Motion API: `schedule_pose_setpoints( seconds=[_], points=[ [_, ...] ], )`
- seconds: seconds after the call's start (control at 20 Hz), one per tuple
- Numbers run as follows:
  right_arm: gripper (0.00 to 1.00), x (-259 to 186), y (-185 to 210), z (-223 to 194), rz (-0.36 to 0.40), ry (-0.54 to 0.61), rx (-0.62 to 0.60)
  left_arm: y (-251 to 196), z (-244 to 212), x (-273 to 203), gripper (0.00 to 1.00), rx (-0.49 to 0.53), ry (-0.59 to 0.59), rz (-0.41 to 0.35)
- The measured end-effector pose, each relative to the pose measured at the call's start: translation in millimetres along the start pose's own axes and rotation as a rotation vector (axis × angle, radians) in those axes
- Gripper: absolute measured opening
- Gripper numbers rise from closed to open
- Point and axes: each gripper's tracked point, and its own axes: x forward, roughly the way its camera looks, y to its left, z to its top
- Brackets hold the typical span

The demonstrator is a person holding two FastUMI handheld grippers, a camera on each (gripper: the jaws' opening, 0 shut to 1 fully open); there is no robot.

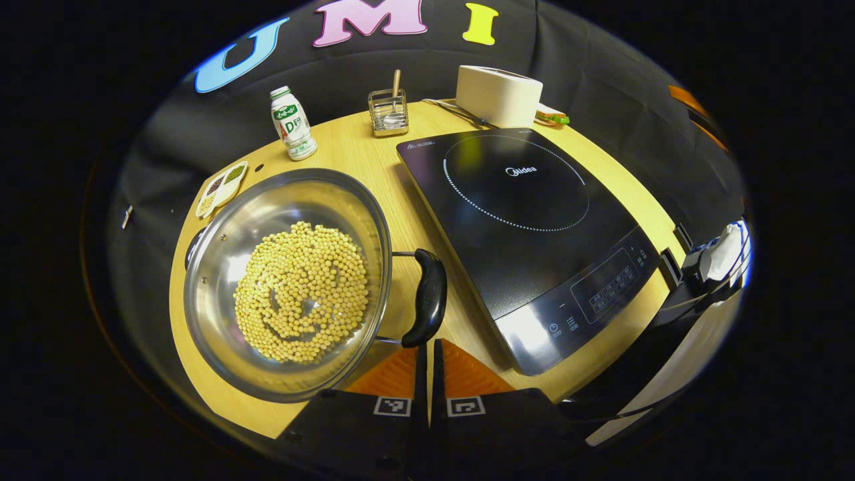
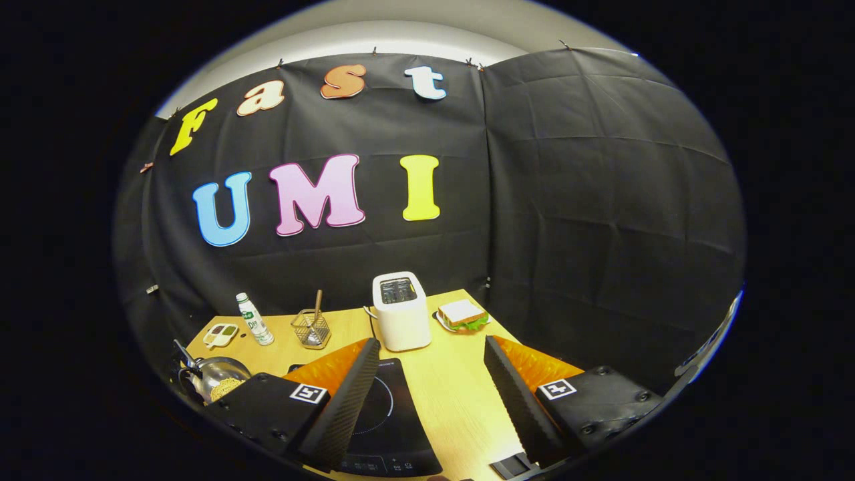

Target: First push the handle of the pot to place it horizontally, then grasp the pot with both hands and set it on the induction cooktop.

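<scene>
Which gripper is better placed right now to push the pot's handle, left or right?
Left. The left gripper is shut with its tips right at the pot handle. The right gripper is open, high over the induction cooktop, away from the pot.

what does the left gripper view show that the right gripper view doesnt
Left gripper view: the beans spread across the pot floor, its near handle just ahead of the shut left gripper, and the cooktop whole.

Right gripper view: the open right gripper and the sandwich clearly.

Both: bottle, toaster, wire holder.
</scene>
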Motion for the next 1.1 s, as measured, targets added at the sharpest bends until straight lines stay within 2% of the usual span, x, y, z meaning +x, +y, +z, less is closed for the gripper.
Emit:
schedule_pose_setpoints(
  seconds=[0.25, 0.8, 1.1],
  points=[
    [0.99, 0, -1, 1, -0.015, -0.004, -0.001, -3, 13, 6, 0.05, -0.015, -0.009, -0.013],
    [0.99, 2, 11, 10, 0.018, -0.042, -0.035, -4, 52, 21, 0.05, -0.023, -0.068, -0.017],
    [0.99, 2, 19, 11, 0.043, -0.048, -0.063, 2, 74, 32, 0.05, 0.007, -0.099, -0.006]
  ],
)
